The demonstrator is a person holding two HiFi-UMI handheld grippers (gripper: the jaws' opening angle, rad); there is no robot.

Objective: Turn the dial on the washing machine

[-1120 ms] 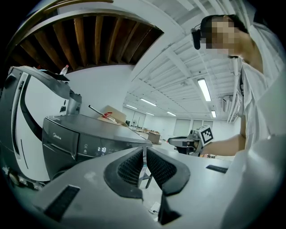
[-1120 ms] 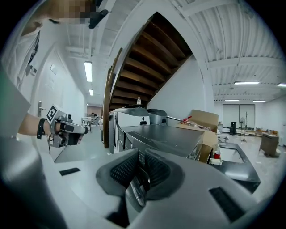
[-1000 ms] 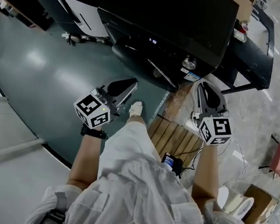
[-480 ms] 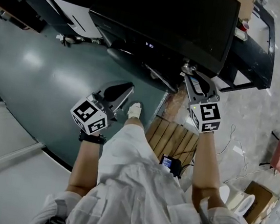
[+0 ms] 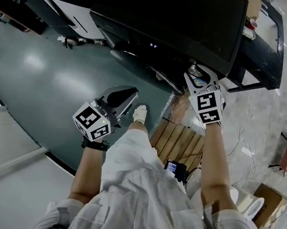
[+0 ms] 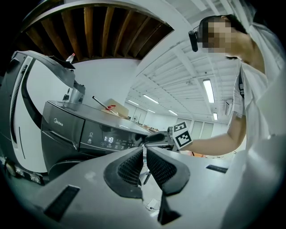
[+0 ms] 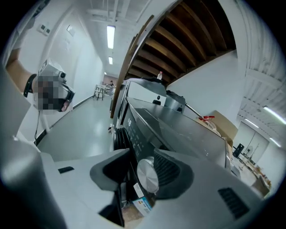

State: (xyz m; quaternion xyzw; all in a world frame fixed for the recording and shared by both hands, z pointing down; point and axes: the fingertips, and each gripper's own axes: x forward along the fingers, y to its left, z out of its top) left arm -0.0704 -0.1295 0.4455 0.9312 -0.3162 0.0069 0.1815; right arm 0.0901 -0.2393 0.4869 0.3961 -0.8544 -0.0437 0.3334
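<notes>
Grey-green floor (image 5: 37,78), smooth and faintly glossy, fills the left of the head view. To the right it gives way to pale mottled stone. A board of brown wooden slats (image 5: 178,141) lies near the person's feet, and one white shoe (image 5: 140,112) shows just left of it.

At the far side stands the washing machine (image 5: 173,15), a dark boxy cabinet with a flat matt top. Its front panel carries a small lit display (image 6: 108,139). The dial (image 7: 147,175) is a round knob with a brushed-metal face, at the right end of that front panel. A small printed sticker (image 7: 143,205) sits just below it.

The right gripper (image 7: 141,157) is up against the panel with its jaws apart. The dial sits between them, close against the right-hand ribbed black pad (image 7: 172,172), while the other jaw stands clear of it. In the head view this gripper (image 5: 201,78) covers most of the dial.

The left gripper (image 6: 144,152) hangs well apart from the machine, over the floor to the left (image 5: 129,93). Its ribbed jaws are drawn almost together, with only a thin slit between them and nothing held. Both grippers have grey moulded bodies, and each carries a cube with square markers.
</notes>
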